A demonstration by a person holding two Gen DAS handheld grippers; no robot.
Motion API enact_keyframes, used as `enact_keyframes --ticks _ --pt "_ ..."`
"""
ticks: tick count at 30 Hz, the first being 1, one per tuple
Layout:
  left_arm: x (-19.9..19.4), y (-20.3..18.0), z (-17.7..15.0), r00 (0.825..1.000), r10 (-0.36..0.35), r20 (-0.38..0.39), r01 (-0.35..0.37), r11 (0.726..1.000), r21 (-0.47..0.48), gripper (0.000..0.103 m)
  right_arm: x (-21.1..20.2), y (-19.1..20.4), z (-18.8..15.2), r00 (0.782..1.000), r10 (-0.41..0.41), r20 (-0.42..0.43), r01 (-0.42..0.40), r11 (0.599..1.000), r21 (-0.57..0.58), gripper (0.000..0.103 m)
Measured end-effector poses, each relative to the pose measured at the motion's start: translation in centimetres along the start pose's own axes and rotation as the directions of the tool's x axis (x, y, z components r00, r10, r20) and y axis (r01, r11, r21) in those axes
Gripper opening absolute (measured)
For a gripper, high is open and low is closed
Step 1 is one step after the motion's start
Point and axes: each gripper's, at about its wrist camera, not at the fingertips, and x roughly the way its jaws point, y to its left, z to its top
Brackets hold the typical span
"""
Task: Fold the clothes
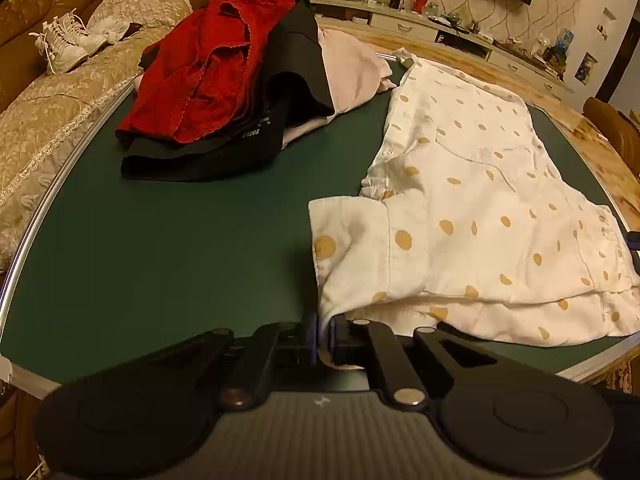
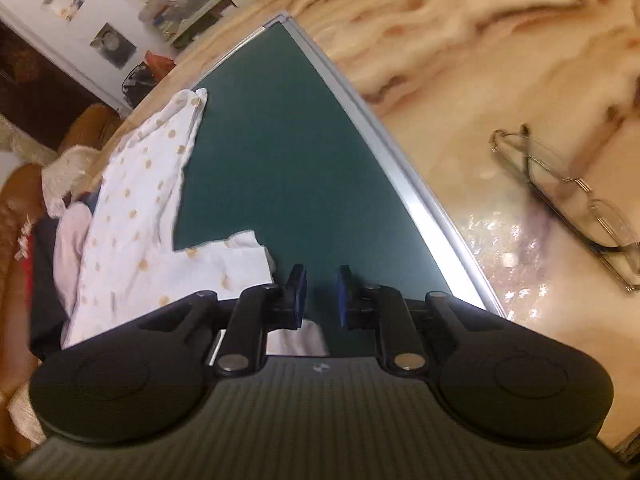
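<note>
A white garment with yellow dots (image 1: pixel 472 216) lies spread on the right half of the green mat (image 1: pixel 160 248). Its near left corner is lifted and pinched in my left gripper (image 1: pixel 324 332), which is shut on the cloth. In the right wrist view the same dotted garment (image 2: pixel 132 216) lies to the left. My right gripper (image 2: pixel 322 296) hovers over the bare green mat (image 2: pixel 288 152) just beside the garment's edge. Its blue pads stand a little apart with nothing between them.
A pile of a red garment (image 1: pixel 208 68), a black one (image 1: pixel 288 60) and a pink one (image 1: pixel 352 68) lies at the mat's far side. White shoes (image 1: pixel 64 44) rest on the sofa at the left. Folded glasses (image 2: pixel 576 200) lie on the marble tabletop (image 2: pixel 460 80) beyond the mat's metal rim.
</note>
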Motion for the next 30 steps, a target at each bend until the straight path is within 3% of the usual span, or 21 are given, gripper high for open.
enact_keyframes --ticks 4,6,8,10,14,17,21,26,30 --pt "0.0 0.2 -0.1 1.000 -0.003 0.005 0.003 1.000 -0.015 0.009 -1.4 0.8 -2.2 0.997 0.083 0.004 -0.082 0.994 -0.066 0.023" --pt "-0.1 0.1 -0.1 1.000 0.008 0.008 -0.007 1.000 -0.010 0.010 -2.1 1.9 -3.6 0.994 0.112 -0.008 -0.112 0.985 -0.135 0.034" --pt "-0.3 0.0 -0.2 1.000 0.019 0.011 -0.019 1.000 0.001 0.014 -2.9 3.3 -4.9 0.995 0.097 -0.006 -0.095 0.970 -0.225 0.051" --pt "-0.5 0.0 -0.3 1.000 0.020 0.015 -0.020 1.000 0.001 0.016 -3.6 4.2 -6.1 0.997 0.069 -0.015 -0.071 0.967 -0.244 0.052" --pt "-1.1 0.1 -0.5 0.999 0.015 0.039 -0.015 1.000 -0.010 0.028 -4.7 4.3 -7.6 0.988 0.153 -0.012 -0.153 0.981 -0.121 0.052" --pt "-1.5 -0.2 -0.6 0.998 0.000 0.061 0.000 1.000 -0.003 0.029 -5.1 7.5 -9.3 0.984 0.177 -0.004 -0.174 0.963 -0.206 0.052" --pt "-2.1 -1.7 -0.7 0.996 -0.005 0.091 0.000 0.999 0.045 0.029 -3.5 13.7 -11.6 0.966 0.247 -0.077 -0.258 0.902 -0.347 0.052" --pt "-2.7 -5.4 -0.9 0.989 -0.030 0.143 0.009 0.989 0.149 0.041 -0.2 23.7 -14.2 0.906 0.349 -0.241 -0.423 0.784 -0.454 0.052" --pt "-3.1 -7.8 -1.3 0.985 -0.056 0.166 0.021 0.979 0.204 0.042 2.7 33.1 -15.9 0.895 0.286 -0.343 -0.442 0.677 -0.588 0.052"
